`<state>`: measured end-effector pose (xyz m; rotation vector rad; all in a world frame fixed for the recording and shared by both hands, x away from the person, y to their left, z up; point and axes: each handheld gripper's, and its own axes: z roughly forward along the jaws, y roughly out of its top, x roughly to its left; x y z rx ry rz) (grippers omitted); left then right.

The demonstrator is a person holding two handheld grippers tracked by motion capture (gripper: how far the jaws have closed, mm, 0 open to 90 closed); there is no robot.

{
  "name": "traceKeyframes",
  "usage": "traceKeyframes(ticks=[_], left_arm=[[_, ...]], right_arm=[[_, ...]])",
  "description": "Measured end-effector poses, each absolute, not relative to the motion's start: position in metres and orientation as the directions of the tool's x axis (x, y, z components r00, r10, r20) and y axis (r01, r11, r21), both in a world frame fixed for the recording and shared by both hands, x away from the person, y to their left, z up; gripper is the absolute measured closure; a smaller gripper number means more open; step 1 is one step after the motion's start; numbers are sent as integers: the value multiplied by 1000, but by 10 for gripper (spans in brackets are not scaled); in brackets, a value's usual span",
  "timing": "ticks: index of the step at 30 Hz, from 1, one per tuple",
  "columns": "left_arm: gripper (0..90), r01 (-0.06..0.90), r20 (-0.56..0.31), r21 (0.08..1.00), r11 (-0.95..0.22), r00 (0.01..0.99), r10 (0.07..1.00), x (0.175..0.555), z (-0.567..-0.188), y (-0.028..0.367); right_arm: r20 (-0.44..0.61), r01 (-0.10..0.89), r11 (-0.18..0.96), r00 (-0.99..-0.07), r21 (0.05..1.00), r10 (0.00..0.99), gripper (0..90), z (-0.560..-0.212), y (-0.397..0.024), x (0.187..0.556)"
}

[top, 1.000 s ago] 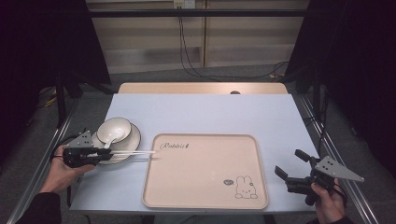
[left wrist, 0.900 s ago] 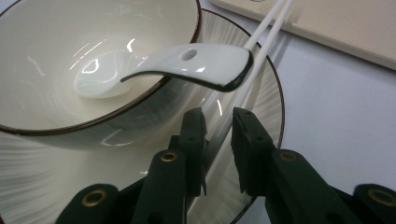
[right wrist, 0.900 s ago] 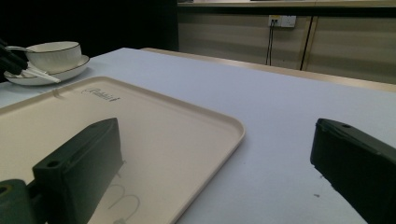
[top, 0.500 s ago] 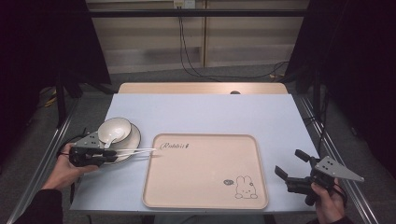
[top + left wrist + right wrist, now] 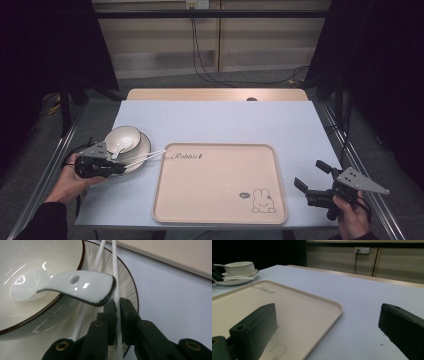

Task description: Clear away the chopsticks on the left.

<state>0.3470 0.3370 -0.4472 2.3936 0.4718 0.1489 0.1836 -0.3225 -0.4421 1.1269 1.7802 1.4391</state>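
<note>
A white bowl [image 5: 122,138] holding a white spoon [image 5: 75,286] stands on a dark-rimmed plate [image 5: 142,150] at the table's left. Two white chopsticks [image 5: 147,156] lie across the plate, tips reaching the tray's corner. My left gripper [image 5: 117,169] is at the plate's near edge; in the left gripper view its jaws [image 5: 118,303] are shut on one chopstick [image 5: 115,277], with the other chopstick [image 5: 97,258] lying free just left of it. My right gripper [image 5: 310,180] is held open with nothing between its jaws, low over the table beside the tray's right edge.
A large beige tray [image 5: 220,185] with a rabbit drawing lies bare in the middle of the light blue table [image 5: 215,120]. The right gripper view looks across the tray [image 5: 287,307] toward the bowl [image 5: 239,268]. Dark floor and cables lie beyond the far edge.
My left gripper has edged a little to the right, onto the plate's near edge. The chopsticks, bowl and right gripper stay where they were.
</note>
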Motion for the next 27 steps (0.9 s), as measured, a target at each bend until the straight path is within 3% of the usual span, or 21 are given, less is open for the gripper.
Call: traceKeyframes(ticks=[16, 27], left_arm=[[847, 370, -67, 683, -629, 890, 451, 334, -436, 338], [848, 435, -137, 747, -503, 841, 523, 314, -421, 339]], right_arm=[[60, 243, 68, -485, 968, 872, 15, -441, -323, 182], [65, 241, 63, -486, 969, 871, 14, -441, -322, 183]])
